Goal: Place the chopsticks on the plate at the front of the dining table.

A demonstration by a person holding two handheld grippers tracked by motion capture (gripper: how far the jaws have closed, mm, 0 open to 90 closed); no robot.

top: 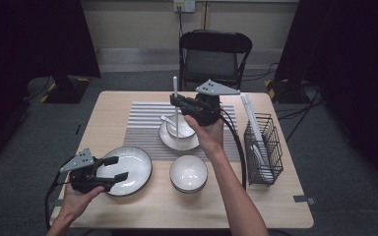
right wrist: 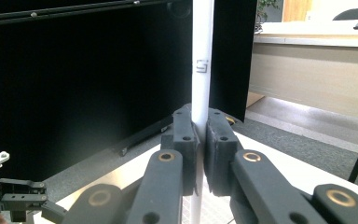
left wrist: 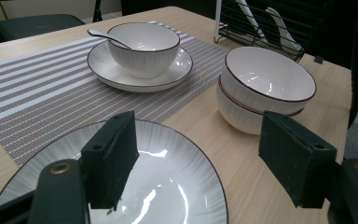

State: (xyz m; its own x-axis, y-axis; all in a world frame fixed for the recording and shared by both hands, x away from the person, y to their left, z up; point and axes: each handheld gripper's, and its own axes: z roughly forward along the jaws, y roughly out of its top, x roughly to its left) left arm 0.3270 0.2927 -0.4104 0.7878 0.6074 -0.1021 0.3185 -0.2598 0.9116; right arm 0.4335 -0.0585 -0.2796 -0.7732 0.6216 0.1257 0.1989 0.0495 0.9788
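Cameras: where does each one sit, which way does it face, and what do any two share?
High view: above the person's side, looking forward and down on the table; both forearms, left gripper, right gripper.
Left gripper view: rides the left gripper, looks across the plate; its open jaws show.
Right gripper view: rides the right gripper, looks level toward dark curtains; jaws shut on the upright white stick.
Shared: high and left gripper views both show the stacked bowls and wire basket.
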